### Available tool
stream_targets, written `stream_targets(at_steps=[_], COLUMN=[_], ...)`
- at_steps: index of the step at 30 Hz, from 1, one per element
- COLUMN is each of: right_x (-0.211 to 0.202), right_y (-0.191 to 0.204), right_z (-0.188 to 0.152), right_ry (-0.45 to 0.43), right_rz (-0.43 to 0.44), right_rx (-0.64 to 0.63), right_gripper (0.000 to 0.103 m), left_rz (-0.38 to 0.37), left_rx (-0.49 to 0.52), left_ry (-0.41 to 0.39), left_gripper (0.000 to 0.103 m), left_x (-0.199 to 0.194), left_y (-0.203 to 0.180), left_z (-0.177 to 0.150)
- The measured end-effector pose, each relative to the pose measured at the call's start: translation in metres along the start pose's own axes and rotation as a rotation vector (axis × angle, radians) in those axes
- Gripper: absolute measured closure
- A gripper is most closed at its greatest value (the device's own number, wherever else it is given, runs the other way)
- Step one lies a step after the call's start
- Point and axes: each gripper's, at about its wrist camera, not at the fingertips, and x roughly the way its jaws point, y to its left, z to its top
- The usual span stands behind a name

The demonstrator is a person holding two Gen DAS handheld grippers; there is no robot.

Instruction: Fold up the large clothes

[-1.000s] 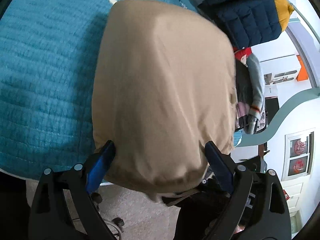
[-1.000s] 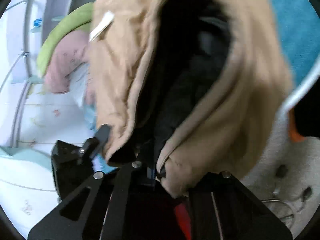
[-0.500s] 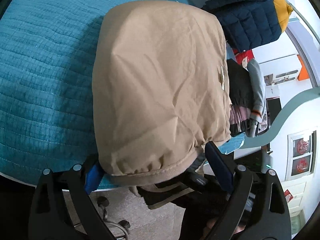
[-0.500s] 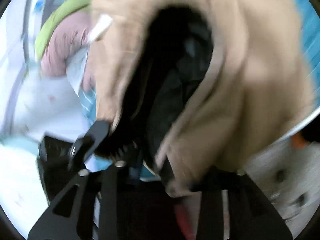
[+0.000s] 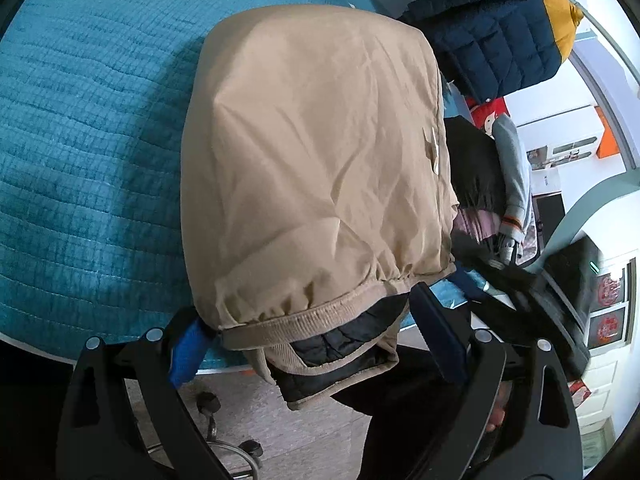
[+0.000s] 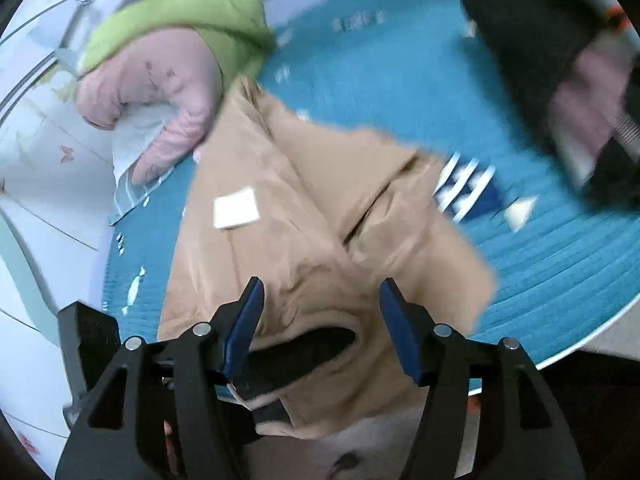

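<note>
A tan jacket with black quilted lining [image 5: 316, 168] lies folded on the teal quilted bed cover [image 5: 88, 120], its ribbed hem hanging over the near edge. My left gripper [image 5: 316, 328] is open, its blue-padded jaws spread wide on either side of the hem. In the right wrist view the same tan jacket [image 6: 320, 248] lies on the cover with a white label showing. My right gripper [image 6: 320, 320] is open above the jacket's near edge, holding nothing.
A navy and yellow puffer jacket [image 5: 500, 28] and a pile of dark, grey and pink clothes [image 5: 492, 184] lie at the right. A pink and green padded jacket [image 6: 168, 68] lies far left. A chair base [image 5: 224, 440] stands on the floor below.
My right gripper has opened and let go of the jacket, which now lies on the bed. The jacket has settled lower between the left jaws, baring its hem.
</note>
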Motion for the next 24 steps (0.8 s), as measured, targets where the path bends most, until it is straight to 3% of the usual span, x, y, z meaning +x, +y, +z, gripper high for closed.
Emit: stream_targets(at_steps=[1,3,8,12,15,17,20,21,24], right_x=[0.008,0.015,-0.022,-0.024,-0.005,0.004,0.000,-0.004,-0.031], right_y=[-0.005,0.002,-0.012,-0.051,-0.076,-0.087,-0.087,-0.089,-0.097], right_z=[0.001,0.004,0.010,0.004,-0.005,-0.005,-0.006,-0.008,-0.015], right_ry=[0.019,0.027,-0.097,-0.106,-0.073,-0.070,-0.081,-0.079,-0.116], right_rz=[0.019,0.039,0.038,-0.040,-0.079,-0.051,-0.019,-0.003,0.007], right_rx=[0.031,-0.002,-0.008,0.071,0.122,0.170,0.189,0.205,0.284], right_gripper=[0.069,0.093,0.096,0.096,0.096,0.095,0.087,0.079,0.034], left_rz=[0.008,0.028,-0.003,-0.019,0.025,0.072,0.100,0.112,0.117], left_rx=[0.009,0.031,0.071,0.081,0.080,0.063,0.078,0.085,0.066], left_ry=[0.002,0.005,-0.038,-0.109,-0.056,0.012,0.069,0.073,0.076], left_gripper=[0.012,0.012,0.012,0.011,0.011,0.011,0.011,0.011,0.011], left_x=[0.001,0.003,-0.015,-0.027,-0.004,0.019,0.042,0.046,0.052], left_y=[-0.002,-0.007,-0.021,-0.028,-0.022,-0.015,-0.016,-0.017,-0.015], left_z=[0.000,-0.001,0.001,0.014,0.025,0.025,0.016,0.015,0.016])
